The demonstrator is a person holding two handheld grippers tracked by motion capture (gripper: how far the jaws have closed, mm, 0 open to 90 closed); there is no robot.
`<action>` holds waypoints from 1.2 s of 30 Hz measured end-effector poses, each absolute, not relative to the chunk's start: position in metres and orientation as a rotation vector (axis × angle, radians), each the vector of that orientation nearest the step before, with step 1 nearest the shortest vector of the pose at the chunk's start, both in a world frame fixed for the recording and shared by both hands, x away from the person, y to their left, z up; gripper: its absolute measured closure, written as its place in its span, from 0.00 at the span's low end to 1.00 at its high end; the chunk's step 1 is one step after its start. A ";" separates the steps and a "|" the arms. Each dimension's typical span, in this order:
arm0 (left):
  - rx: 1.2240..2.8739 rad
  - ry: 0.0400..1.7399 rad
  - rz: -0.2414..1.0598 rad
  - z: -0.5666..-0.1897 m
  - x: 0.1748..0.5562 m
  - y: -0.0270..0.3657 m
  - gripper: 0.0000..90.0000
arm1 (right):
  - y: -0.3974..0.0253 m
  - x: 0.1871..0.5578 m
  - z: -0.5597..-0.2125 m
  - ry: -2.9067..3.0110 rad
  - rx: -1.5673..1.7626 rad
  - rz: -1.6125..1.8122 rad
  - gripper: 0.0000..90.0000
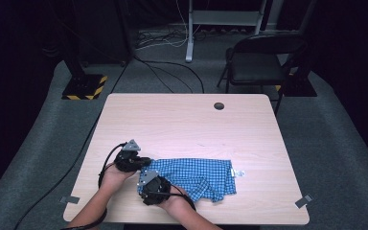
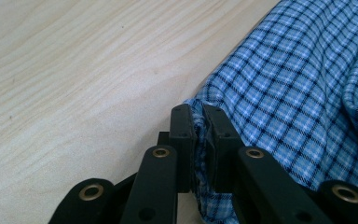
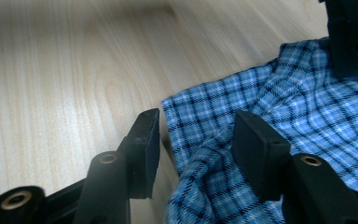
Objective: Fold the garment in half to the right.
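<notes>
Clamped on the edge of a blue checked cloth (image 2: 279,93), the left claw (image 2: 199,135) is seen in its own view with both jaws pressed together and a pinch of fabric caught between them. In the high view this left claw (image 1: 143,162) is held at the cloth's 9 o'clock end, with the grey three-cornered plate on top.

Just beside it, toward 5 o'clock, the right claw (image 1: 149,183) is held over the same end of the cloth. In the right gripper view its jaws are spread apart, and a raised fold of the cloth (image 3: 279,116) lies between them without being squeezed; the right claw (image 3: 193,144) is thus open around the fabric.

The cloth (image 1: 196,175) is spread flat on the light wooden tabletop (image 1: 187,120), in the near half, stretching toward 3 o'clock, where a small tag is seen at its far end.

Beyond the tabletop, at about 1 o'clock, a dark chair (image 1: 258,60) is stood on the grey floor.
</notes>
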State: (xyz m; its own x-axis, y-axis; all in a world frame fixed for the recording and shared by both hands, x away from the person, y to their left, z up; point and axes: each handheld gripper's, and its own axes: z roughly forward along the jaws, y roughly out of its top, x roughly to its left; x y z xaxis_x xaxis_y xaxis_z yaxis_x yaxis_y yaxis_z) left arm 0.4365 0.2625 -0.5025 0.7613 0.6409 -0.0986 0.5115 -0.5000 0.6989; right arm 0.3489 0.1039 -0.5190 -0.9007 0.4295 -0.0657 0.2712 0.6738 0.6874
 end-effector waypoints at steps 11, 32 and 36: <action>2.204 0.851 0.241 -0.502 0.435 0.261 0.92 | 0.105 0.342 -0.519 2.580 0.499 0.976 0.89; 2.109 0.784 0.266 -0.469 0.422 0.263 0.92 | 0.082 0.340 -0.481 2.573 0.601 1.210 0.93; 2.099 0.769 0.269 -0.463 0.420 0.260 0.92 | 0.075 0.338 -0.475 2.562 0.603 1.224 0.93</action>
